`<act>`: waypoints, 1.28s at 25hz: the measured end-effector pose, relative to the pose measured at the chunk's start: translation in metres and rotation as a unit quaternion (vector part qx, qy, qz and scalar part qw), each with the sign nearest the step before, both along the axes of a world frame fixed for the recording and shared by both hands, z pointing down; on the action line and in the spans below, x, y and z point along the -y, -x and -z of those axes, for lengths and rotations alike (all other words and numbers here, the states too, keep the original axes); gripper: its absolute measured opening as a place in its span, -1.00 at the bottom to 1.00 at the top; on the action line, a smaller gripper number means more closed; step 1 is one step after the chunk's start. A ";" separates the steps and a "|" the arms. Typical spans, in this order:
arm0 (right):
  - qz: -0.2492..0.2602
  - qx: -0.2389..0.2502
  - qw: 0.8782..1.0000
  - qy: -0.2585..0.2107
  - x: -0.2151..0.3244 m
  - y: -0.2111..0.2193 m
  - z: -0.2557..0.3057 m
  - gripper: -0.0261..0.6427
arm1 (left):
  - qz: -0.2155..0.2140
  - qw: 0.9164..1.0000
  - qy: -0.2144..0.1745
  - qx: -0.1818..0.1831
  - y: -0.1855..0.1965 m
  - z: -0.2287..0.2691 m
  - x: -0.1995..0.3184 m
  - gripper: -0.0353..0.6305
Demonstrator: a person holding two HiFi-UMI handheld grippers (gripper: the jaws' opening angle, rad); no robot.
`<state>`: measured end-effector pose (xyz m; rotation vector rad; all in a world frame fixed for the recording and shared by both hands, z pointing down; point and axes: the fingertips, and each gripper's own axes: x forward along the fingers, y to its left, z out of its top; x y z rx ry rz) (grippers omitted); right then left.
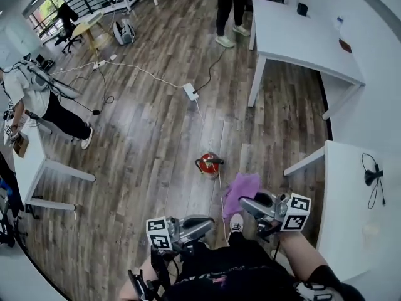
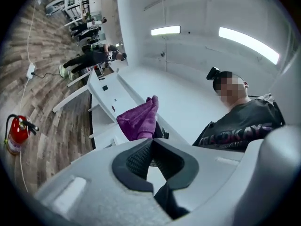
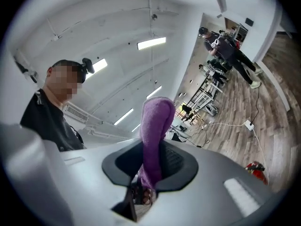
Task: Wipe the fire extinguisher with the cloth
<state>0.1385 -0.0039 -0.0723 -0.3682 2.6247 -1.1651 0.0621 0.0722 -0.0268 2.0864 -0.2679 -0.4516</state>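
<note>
A red fire extinguisher (image 1: 209,165) stands upright on the wooden floor, ahead of both grippers and apart from them. My right gripper (image 1: 246,204) is held up above the floor, shut on a purple cloth (image 1: 241,190) that sticks out past its tips. In the right gripper view the cloth (image 3: 154,135) runs up between the jaws of the right gripper (image 3: 153,166), and the extinguisher (image 3: 256,171) shows low at the right. My left gripper (image 1: 203,223) is shut with nothing in it. The left gripper view shows that gripper (image 2: 151,150) closed, the cloth (image 2: 139,119) beyond it and the extinguisher (image 2: 18,132) at far left.
White tables stand at the right (image 1: 351,193) and back right (image 1: 301,36). A power strip (image 1: 190,91) lies on the floor with a cable running past the extinguisher. A person (image 1: 44,102) stands at a table on the left, another (image 1: 230,8) at the back.
</note>
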 end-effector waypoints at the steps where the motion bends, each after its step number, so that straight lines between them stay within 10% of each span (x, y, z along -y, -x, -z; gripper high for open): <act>1: 0.004 -0.005 1.000 -0.008 0.000 -0.006 0.002 -0.70 | -0.001 1.000 -0.013 0.014 -0.008 0.004 0.000 -0.90; 5: 0.022 -0.004 0.999 -0.031 0.003 -0.022 0.008 -0.70 | 0.000 0.996 -0.064 0.062 -0.041 0.009 -0.002 -0.90; 14: 0.026 0.006 0.999 -0.025 -0.029 -0.017 0.007 -0.69 | 0.016 0.997 -0.049 0.065 -0.033 0.017 -0.035 -0.90; 32: -0.092 -0.007 0.995 -0.024 -0.243 0.145 0.031 -0.69 | 0.001 0.996 -0.050 0.070 0.180 0.034 -0.192 -0.90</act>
